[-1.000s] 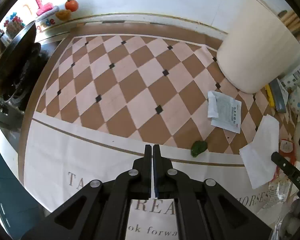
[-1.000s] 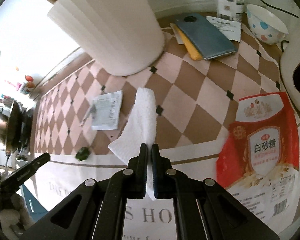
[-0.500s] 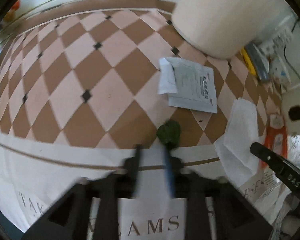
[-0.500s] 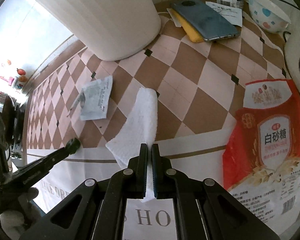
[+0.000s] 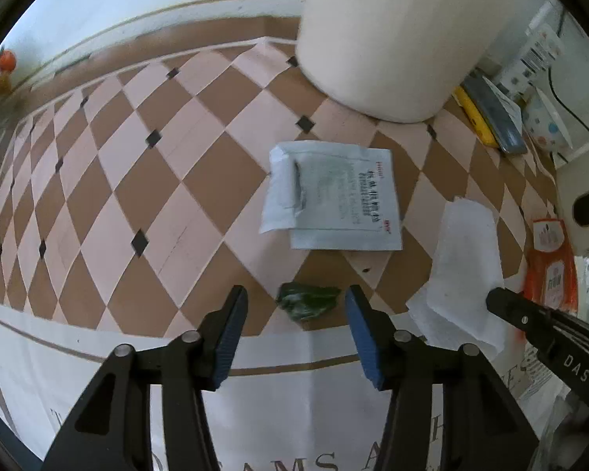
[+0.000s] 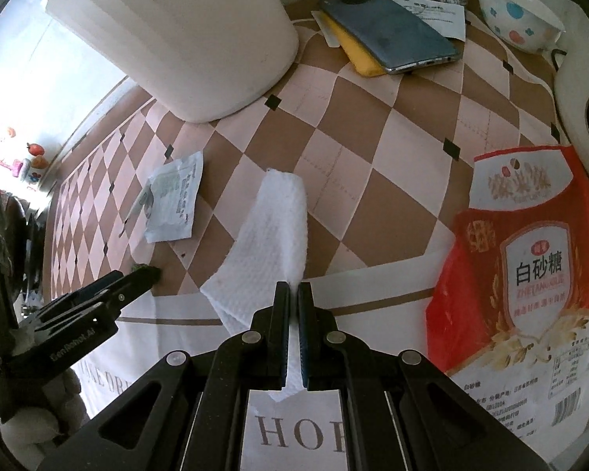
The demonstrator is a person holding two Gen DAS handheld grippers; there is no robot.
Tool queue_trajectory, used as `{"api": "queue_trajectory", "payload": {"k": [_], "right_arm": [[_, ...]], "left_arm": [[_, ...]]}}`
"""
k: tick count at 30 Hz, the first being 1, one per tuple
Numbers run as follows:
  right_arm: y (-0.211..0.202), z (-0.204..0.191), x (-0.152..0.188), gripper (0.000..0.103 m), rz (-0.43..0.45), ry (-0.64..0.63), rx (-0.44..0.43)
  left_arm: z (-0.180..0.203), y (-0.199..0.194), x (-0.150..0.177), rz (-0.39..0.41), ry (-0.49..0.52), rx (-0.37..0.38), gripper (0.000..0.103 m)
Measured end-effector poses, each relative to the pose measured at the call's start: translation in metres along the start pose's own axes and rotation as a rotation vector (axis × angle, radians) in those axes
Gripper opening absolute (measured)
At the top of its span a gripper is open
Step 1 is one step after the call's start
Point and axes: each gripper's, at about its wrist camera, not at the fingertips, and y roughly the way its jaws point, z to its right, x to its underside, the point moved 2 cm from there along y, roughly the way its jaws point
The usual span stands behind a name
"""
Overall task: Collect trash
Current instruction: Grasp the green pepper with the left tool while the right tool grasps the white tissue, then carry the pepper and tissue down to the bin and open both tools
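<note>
Green scrap (image 5: pixel 308 306) lies on the checked cloth of the desk (image 5: pixel 137 196), low centre of the left wrist view, between the two blue pads of your left hand-held gripper (image 5: pixel 296 306). Its jaws are opening; pads stand clear of the scrap on both sides, no contact.

White paper towel (image 6: pixel 271 251) lies at centre of the right wrist view, one edge pinched in your right hand-held gripper (image 6: pixel 293 294), jaws clenched on it. In the left wrist view the same towel shows at lower right, near the scrap but apart from it.

White printed sachet (image 5: pixel 333 196) lies flat just above the scrap in the left wrist view, not touching it.

Large cream cylinder (image 5: pixel 392 39) stands at upper right of that view. Beyond it, at the right edge: phone (image 6: pixel 388 39) stacked on a yellow item (image 6: pixel 357 55), dotted bowl (image 6: pixel 518 8). Red sugar bag (image 6: pixel 530 267) fills the right side of the right wrist view.
</note>
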Motion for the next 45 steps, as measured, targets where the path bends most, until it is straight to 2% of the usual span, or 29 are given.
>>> {"api": "queue_trajectory", "payload": {"k": [1, 6, 12, 15, 20, 24, 28, 32, 36, 39, 41, 45], "right_arm": [[0.001, 0.0, -0.001, 0.004, 0.0, 0.001, 0.0], [-0.002, 0.003, -0.001, 0.004, 0.006, 0.004, 0.001], [-0.015, 0.004, 0.003, 0.004, 0.028, -0.002, -0.01], [-0.026, -0.003, 0.006, 0.004, 0.042, -0.018, -0.024], [-0.052, -0.023, 0.02, 0.004, 0.083, -0.057, -0.054], [-0.076, -0.047, 0.045, 0.004, 0.114, -0.086, -0.089], [-0.095, -0.08, 0.087, 0.004, 0.128, -0.134, -0.119], [-0.106, -0.121, 0.148, 0.004, 0.123, -0.186, -0.142], [-0.102, -0.164, 0.226, 0.004, 0.059, -0.208, -0.191], [-0.084, -0.192, 0.281, 0.004, -0.012, -0.248, -0.209], [-0.06, -0.213, 0.325, 0.004, -0.077, -0.29, -0.207], [0.015, -0.24, 0.401, 0.004, -0.24, -0.342, -0.191]], "left_arm": [[0.005, 0.001, -0.002, 0.009, 0.02, -0.006, 0.023], [0.021, -0.004, -0.005, 0.045, 0.07, -0.041, 0.021], [0.018, -0.029, 0.002, 0.095, 0.06, -0.109, 0.021], [0.0, -0.057, 0.021, 0.115, 0.027, -0.138, 0.021], [-0.027, -0.099, 0.055, 0.153, -0.043, -0.136, 0.021], [-0.055, -0.129, 0.093, 0.187, -0.093, -0.129, 0.021], [-0.094, -0.162, 0.149, 0.224, -0.141, -0.13, 0.021], [-0.145, -0.187, 0.225, 0.226, -0.205, -0.137, 0.021], [-0.195, -0.194, 0.299, 0.195, -0.286, -0.153, 0.021], [-0.24, -0.18, 0.362, 0.124, -0.366, -0.179, 0.021], [-0.275, -0.151, 0.407, 0.038, -0.434, -0.198, 0.021], [-0.324, -0.092, 0.476, -0.076, -0.559, -0.19, 0.021]]}}
